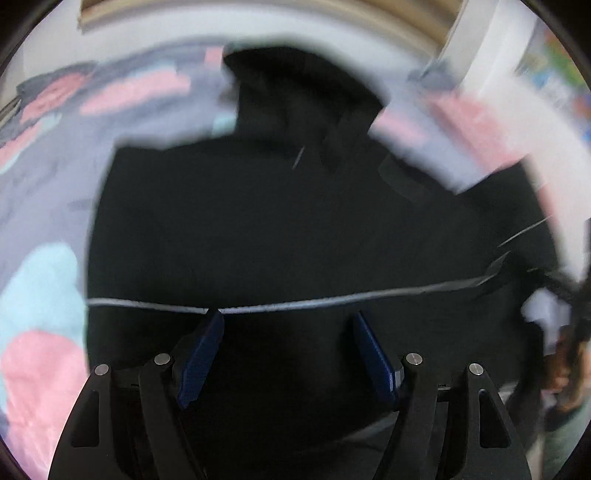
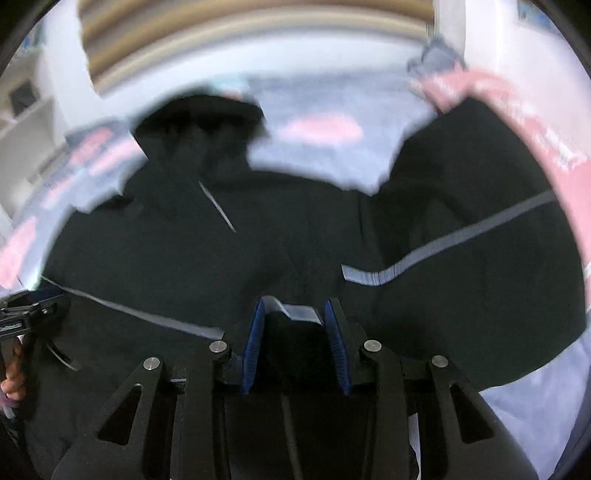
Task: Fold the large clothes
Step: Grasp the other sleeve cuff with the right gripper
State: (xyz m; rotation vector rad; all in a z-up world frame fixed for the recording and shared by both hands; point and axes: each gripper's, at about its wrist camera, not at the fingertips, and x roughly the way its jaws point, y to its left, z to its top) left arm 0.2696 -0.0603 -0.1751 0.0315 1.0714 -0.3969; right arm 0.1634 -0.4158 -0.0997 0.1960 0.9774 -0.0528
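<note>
A large black garment (image 1: pixel 258 221) with a thin grey stripe (image 1: pixel 332 301) lies spread on a pastel sheet. My left gripper (image 1: pixel 288 315) hangs open just over it, its blue fingertips at the stripe, with nothing pinched between them. In the right wrist view the same garment (image 2: pixel 184 258) fills the middle. My right gripper (image 2: pixel 295 302) is shut on a raised fold of the black cloth, and a piece of the grey stripe (image 2: pixel 299 312) is caught between its pads. The left gripper (image 2: pixel 22 310) and the hand holding it show at that view's left edge. Both views are blurred.
The sheet (image 1: pixel 44 184) is grey-lilac with pink and pale blue patches and surrounds the garment on all sides (image 2: pixel 325 147). A tan wooden board (image 2: pixel 240 29) runs along the far side. White shelving (image 2: pixel 22 140) stands at the far left.
</note>
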